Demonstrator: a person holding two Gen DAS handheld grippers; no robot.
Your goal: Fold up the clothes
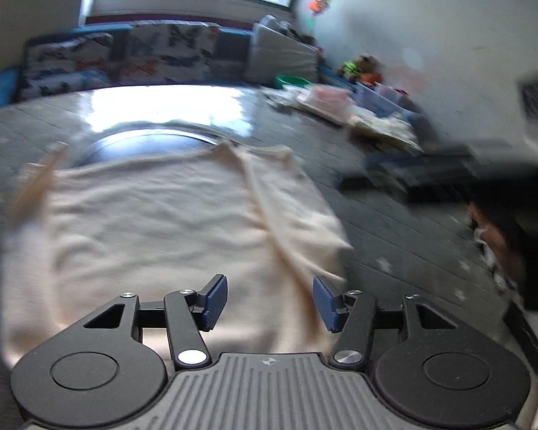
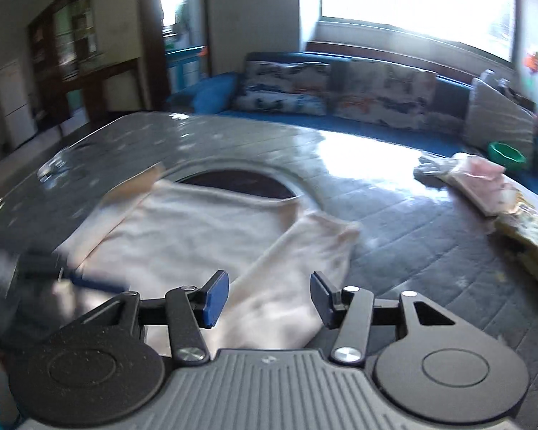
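1. Cream garment [image 1: 154, 215] lies flat on the grey quilted table [image 1: 394, 222].
2. Left gripper [image 1: 270, 299] and right gripper [image 2: 269, 297] hang above it, jaws apart, empty.
3. Blue sofa [image 2: 340, 114] under a bright window [image 2: 412, 0].

A cream fabric garment [image 1: 161, 215] is spread flat on the grey quilted table cover [image 1: 394, 215]. A round dark inset [image 2: 236, 181] is partly covered by its far edge. Folded clothes [image 2: 484, 186] are stacked far right. A cushioned sofa [image 2: 340, 89] is set behind the table.
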